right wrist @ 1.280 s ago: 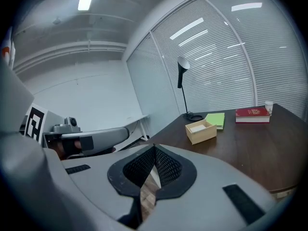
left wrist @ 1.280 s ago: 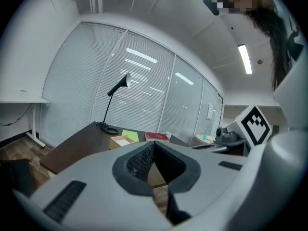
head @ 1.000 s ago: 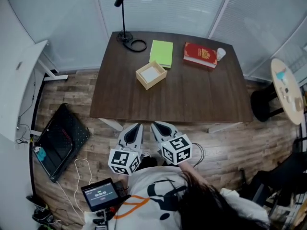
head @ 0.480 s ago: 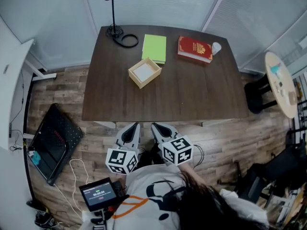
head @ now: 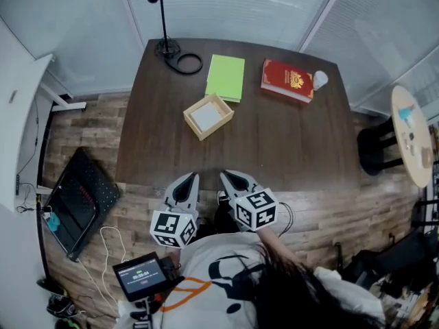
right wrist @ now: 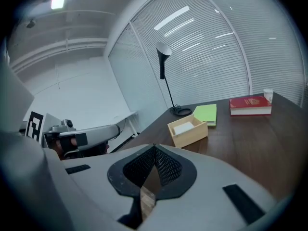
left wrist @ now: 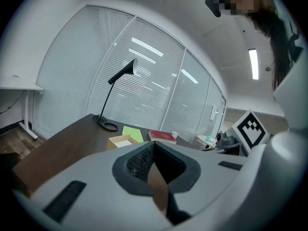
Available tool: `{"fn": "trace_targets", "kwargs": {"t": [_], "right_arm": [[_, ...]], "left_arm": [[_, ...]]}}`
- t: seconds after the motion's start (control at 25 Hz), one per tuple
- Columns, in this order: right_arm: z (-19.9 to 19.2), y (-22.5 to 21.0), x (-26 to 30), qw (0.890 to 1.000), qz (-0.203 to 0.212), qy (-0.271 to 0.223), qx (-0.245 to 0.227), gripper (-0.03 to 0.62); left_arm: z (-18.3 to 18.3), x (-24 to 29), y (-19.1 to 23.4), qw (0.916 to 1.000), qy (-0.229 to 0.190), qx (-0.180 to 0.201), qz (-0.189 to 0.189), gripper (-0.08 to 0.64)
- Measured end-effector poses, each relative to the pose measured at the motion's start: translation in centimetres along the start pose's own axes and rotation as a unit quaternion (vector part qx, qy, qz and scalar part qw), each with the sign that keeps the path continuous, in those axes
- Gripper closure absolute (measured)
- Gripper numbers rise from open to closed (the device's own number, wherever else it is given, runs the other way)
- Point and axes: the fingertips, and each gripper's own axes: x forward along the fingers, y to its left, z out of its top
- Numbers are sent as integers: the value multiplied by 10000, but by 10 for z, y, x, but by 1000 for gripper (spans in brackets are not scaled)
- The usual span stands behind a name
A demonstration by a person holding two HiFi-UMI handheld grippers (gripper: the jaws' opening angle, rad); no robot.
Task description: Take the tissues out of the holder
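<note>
**Head view: both grippers closed and empty, tissues in the holder**

Head view looks steeply down on a dark wooden bench point(head: 274, 142). The left gripper point(head: 188, 181) and the right gripper point(head: 230, 180) sit side by side close to the person's body, at the near edge of the bench, with their tips pointing toward it.

In the left gripper view, the left gripper point(left wrist: 153, 148) has its jaws pressed together with nothing between them. The right gripper view shows the same for the right gripper point(right wrist: 154, 150): jaws together and empty.

The holder point(head: 191, 125), a light wooden open box, stands on the bench left of centre, turned at an angle and well apart from both grippers. White tissues point(head: 208, 115) lie inside it. In the right gripper view, the holder point(right wrist: 190, 134) is ahead of the jaws, with the tissues point(right wrist: 183, 127) showing over its rim.

Behind the holder and just beside it lies a green notebook point(head: 226, 77). A red book point(head: 287, 81) lies further right with a white cup point(head: 320, 80) beside it. A black lamp base point(head: 167, 46) stands at the far left corner.
</note>
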Motion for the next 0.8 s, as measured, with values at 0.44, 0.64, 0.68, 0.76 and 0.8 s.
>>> {"fn": "trace_targets", "kwargs": {"t": [0.44, 0.64, 0.68, 0.76, 0.8], "right_arm": [[47, -71, 51, 9991, 393, 158, -28, 581], [55, -81, 69, 9977, 636, 235, -18, 581], [56, -83, 72, 9974, 679, 250, -4, 581], [56, -87, 77, 9969, 739, 283, 31, 581], [55, -89, 79, 9967, 752, 308, 47, 581]], "left_arm": [[22, 80, 14, 9991, 15, 16, 428, 561], [27, 97, 26, 9979, 20, -96, 643, 561], [27, 100, 28, 9977, 53, -80, 674, 561], [25, 105, 31, 9972, 155, -6, 729, 561], [24, 106, 33, 9970, 201, 17, 746, 561]]}}
